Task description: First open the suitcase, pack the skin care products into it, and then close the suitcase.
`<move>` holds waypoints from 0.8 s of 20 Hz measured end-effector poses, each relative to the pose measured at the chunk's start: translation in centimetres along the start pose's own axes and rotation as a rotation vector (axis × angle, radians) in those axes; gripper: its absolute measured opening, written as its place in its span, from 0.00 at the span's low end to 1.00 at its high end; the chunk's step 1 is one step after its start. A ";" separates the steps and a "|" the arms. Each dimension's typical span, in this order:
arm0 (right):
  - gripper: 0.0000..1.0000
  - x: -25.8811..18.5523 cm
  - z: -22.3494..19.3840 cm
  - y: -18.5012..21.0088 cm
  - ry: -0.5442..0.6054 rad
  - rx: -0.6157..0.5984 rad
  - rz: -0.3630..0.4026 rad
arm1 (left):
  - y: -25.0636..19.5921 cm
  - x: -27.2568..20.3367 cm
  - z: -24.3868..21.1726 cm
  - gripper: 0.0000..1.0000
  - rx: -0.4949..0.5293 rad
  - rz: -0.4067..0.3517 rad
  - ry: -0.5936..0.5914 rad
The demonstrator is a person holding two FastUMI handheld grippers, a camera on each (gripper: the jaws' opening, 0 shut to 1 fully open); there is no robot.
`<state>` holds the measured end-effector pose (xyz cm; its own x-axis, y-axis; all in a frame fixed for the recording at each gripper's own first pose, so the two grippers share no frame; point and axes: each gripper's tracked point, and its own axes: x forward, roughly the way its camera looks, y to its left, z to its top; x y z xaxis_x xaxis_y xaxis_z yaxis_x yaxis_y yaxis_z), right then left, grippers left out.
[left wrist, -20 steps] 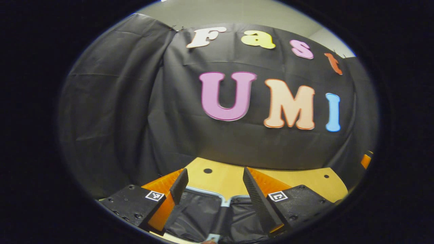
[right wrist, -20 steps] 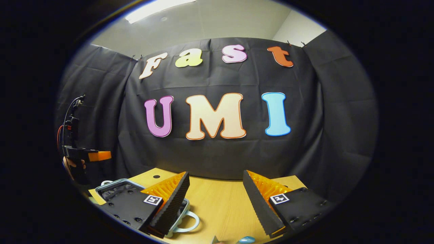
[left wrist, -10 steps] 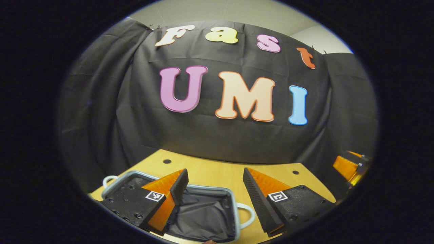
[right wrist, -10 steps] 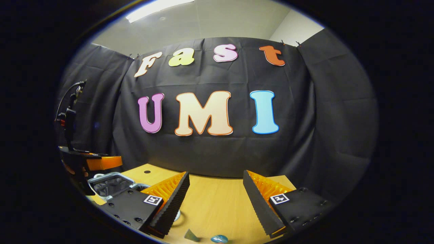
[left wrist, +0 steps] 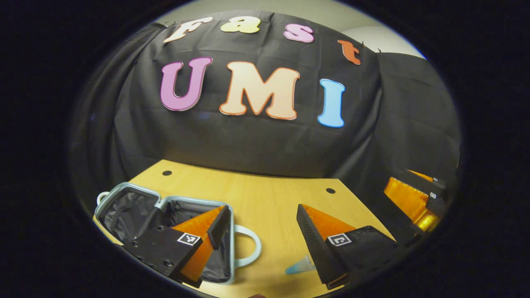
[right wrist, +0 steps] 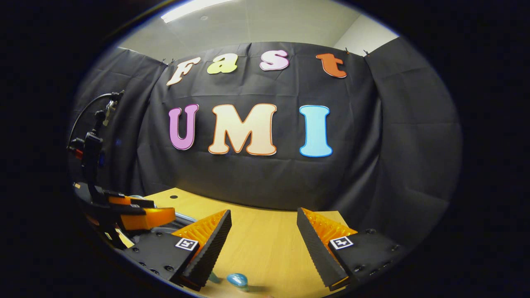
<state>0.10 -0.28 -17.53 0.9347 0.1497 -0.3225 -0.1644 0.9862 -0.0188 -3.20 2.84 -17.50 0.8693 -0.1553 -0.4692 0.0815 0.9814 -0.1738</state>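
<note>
Left gripper view: left gripper (left wrist: 263, 225) fingers apart, empty, above table (left wrist: 265, 194); suitcase (left wrist: 136, 207) lies open. Right gripper view: right gripper (right wrist: 263, 231) fingers apart, empty, near blue bottle (right wrist: 237, 280).

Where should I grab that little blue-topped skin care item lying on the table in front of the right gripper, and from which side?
Judging from the right gripper view, the skin care item lies low on the table, its rounded blue end showing. Come down from above with the open right gripper and pinch across the body behind that end, which would likely slip. Its full shape is cut off, so this is tentative.
</note>
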 end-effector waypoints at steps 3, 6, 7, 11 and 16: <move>0.99 -0.8 -0.6 -2.1 0.010 -0.005 -0.015 | -2.5 1.0 -3.4 0.95 0.010 -0.027 0.064; 0.99 -1.5 -1.4 -3.7 0.026 -0.009 -0.028 | -4.3 1.5 -7.3 0.95 0.009 -0.049 0.147; 0.99 -1.8 -1.7 -4.2 0.032 -0.011 -0.031 | -4.7 1.5 -8.6 0.95 0.006 -0.053 0.171; 0.99 -2.8 -2.3 -5.3 0.056 -0.016 -0.033 | -5.7 2.4 -12.8 0.94 -0.013 -0.053 0.240; 0.99 -3.4 -2.9 -4.7 0.062 -0.029 -0.010 | -5.3 3.4 -17.0 0.78 -0.041 -0.052 0.313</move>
<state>-3.22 -5.65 -19.08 0.9151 0.1345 -0.3802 -0.1655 0.9850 -0.0498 -8.99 -4.84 -32.93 0.6719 -0.2384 -0.7012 0.0966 0.9669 -0.2361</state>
